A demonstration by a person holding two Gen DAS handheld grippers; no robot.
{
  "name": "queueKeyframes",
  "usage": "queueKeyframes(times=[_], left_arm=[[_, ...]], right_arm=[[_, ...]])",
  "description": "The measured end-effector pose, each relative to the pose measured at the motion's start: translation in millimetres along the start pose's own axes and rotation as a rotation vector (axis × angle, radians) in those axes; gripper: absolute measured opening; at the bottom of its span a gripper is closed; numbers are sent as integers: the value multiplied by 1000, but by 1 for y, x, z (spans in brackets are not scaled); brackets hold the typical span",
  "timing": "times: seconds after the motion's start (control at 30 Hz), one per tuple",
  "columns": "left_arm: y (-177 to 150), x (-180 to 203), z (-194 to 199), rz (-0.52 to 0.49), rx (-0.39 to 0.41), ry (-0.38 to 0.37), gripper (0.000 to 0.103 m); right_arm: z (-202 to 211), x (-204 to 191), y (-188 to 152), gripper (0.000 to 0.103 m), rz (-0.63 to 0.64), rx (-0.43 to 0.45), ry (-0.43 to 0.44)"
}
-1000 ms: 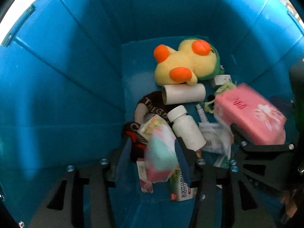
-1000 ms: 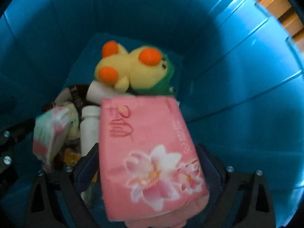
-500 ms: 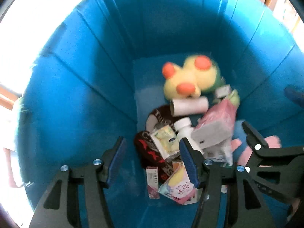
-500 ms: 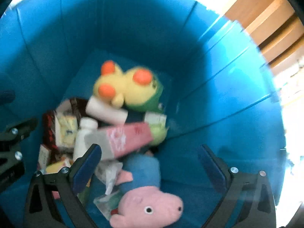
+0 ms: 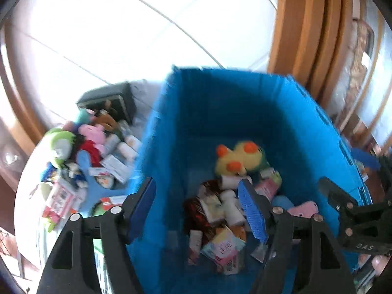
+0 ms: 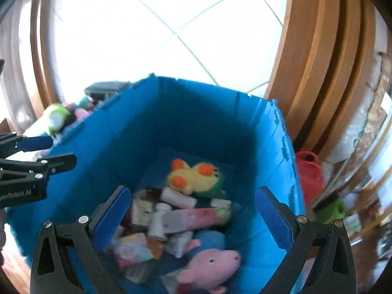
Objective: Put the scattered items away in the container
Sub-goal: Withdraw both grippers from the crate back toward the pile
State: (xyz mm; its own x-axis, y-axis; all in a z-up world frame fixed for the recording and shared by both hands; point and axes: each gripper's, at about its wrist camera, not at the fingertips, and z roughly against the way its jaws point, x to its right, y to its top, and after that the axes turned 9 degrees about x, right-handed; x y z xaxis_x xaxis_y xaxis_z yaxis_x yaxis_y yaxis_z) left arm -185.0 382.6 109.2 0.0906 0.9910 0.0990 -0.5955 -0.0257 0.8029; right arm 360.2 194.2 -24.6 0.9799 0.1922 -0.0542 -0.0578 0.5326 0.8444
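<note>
While both of my wrist cameras look down from above its rim, the blue container [image 5: 245, 112] fills most of each view, standing on a pale tiled floor [image 6: 171, 24] with curved wooden furniture [image 6: 323, 61] to its right. Left of the container, a heap of scattered items [image 5: 80, 161] lies on a white surface: a green plush, a pink and red plush, small boxes and packets, all too blurred for me to name further. My left gripper [image 5: 198, 208] has its jaws spread wide with nothing between them, one blue pad outside the container's left wall, the other over the pile inside. My right gripper [image 6: 193, 213] is likewise wide and empty, both pads hanging over the container's interior. At the bottom lie a yellow plush with orange patches [image 6: 193, 176] toward the far wall, a pink tissue pack [image 6: 193, 216] tilted on its edge across the middle, a pink pig plush [image 6: 210, 267] nearest me, a white bottle [image 6: 159, 220] beside the tissue pack, and a white roll [image 6: 178, 199] just under the yellow plush.
</note>
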Motion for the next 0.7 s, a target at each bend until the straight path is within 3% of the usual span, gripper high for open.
queueKeyframes(times=[0.27,0.37,0.7], left_arm=[[-10,-64,64,77,156,85,69],[-20,-96,77,90,170,126,69],[-88,-261,117,152,189,203,69]], right_arm=[[29,-40,-5,103,-35,69,68],[46,-65,3,103,-29,109,88],[93,-217,26,103,7,236,210]])
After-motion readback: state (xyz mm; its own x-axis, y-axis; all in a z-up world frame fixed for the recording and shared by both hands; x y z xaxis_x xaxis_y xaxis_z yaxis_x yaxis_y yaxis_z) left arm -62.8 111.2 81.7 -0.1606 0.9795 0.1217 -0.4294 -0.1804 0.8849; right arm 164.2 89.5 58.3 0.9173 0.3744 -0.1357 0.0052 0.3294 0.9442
